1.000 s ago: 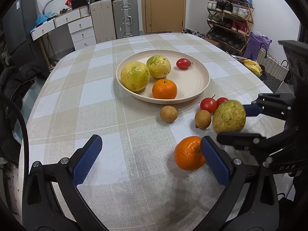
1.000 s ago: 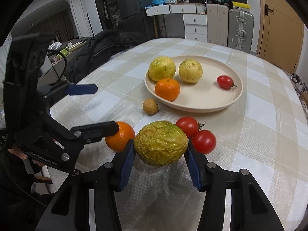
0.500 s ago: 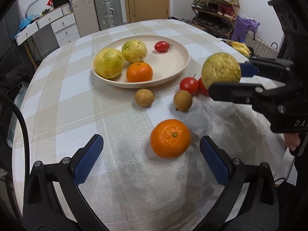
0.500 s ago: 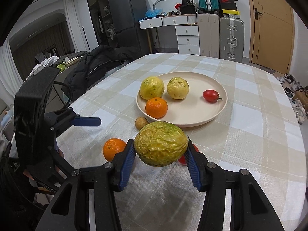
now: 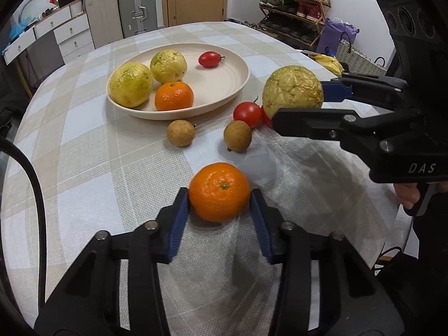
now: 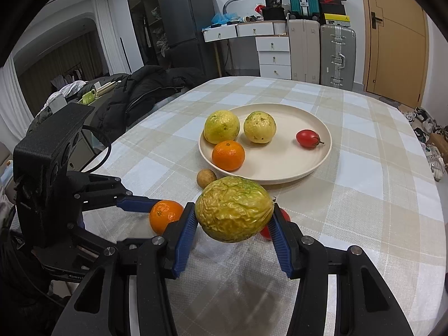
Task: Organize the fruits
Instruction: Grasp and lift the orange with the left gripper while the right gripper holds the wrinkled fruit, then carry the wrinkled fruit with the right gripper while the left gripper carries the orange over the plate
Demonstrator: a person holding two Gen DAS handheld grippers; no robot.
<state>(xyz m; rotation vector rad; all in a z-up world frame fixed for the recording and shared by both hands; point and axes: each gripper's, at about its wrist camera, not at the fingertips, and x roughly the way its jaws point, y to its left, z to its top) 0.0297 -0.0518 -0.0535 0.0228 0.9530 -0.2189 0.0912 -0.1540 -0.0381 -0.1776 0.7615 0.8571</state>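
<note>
My right gripper [image 6: 233, 215] is shut on a wrinkled yellow-green fruit [image 6: 233, 208] and holds it above the table, near the plate; the fruit also shows in the left wrist view [image 5: 292, 88]. My left gripper [image 5: 219, 196] is shut on an orange [image 5: 219, 191] that rests on the tablecloth. The cream plate [image 5: 224, 84] holds two yellow fruits [image 5: 131, 84], an orange [image 5: 174, 95] and a small tomato [image 5: 209, 58]. Two brown round fruits [image 5: 180, 133] and two tomatoes [image 5: 247, 114] lie on the cloth in front of the plate.
The checked tablecloth [image 5: 84, 145] covers an oval table. A dark coat [image 6: 145, 89] lies at the table's left side. Drawers and suitcases [image 6: 336, 56] stand behind. A shoe rack [image 5: 296, 8] and a basket with bananas [image 5: 330, 63] are to the right.
My left gripper has moved up to the orange and closed on it. My right gripper has lifted the wrinkled fruit higher and carried it toward the plate.
</note>
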